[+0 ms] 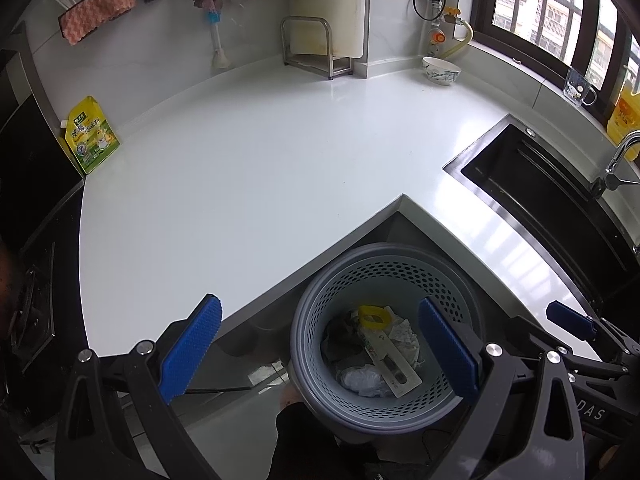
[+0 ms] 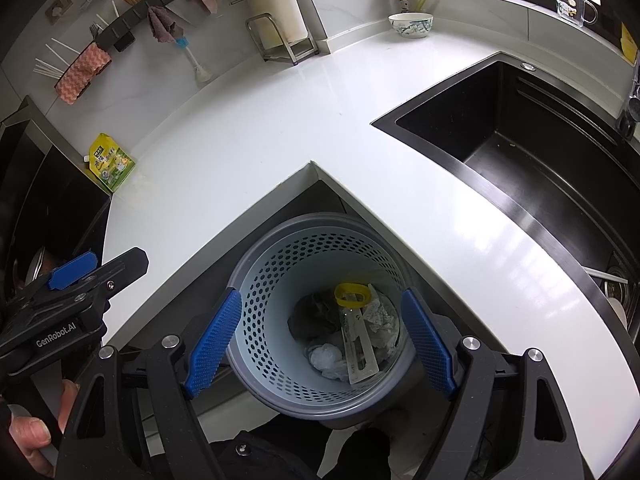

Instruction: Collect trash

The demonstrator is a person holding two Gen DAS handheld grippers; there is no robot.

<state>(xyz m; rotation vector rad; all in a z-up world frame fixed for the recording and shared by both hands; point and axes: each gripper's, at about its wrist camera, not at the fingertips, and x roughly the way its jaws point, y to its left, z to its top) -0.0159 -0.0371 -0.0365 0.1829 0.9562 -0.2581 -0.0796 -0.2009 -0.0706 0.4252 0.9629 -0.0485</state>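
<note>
A grey perforated trash basket (image 1: 400,268) stands on the floor below the inner corner of the white counter (image 1: 260,160); it also shows in the right wrist view (image 2: 280,264). Inside lie crumpled paper (image 1: 404,338), a yellow ring (image 1: 372,316), a flat white package (image 1: 396,368) and a clear bag (image 1: 364,380). My left gripper (image 1: 320,348) is open and empty, above the basket's left side. My right gripper (image 2: 320,340) is open and empty, straddling the basket from above. A yellow-green pouch (image 1: 93,136) stands at the counter's left edge, and it also appears in the right wrist view (image 2: 111,162).
A black sink (image 2: 520,152) is set in the counter at right, with a faucet (image 1: 620,160). A bowl (image 1: 440,70) and a metal rack (image 1: 312,48) stand at the back. Cloths hang on the wall rail (image 1: 96,14). A stove (image 1: 32,184) is at left. An oil bottle (image 1: 624,116) is by the window.
</note>
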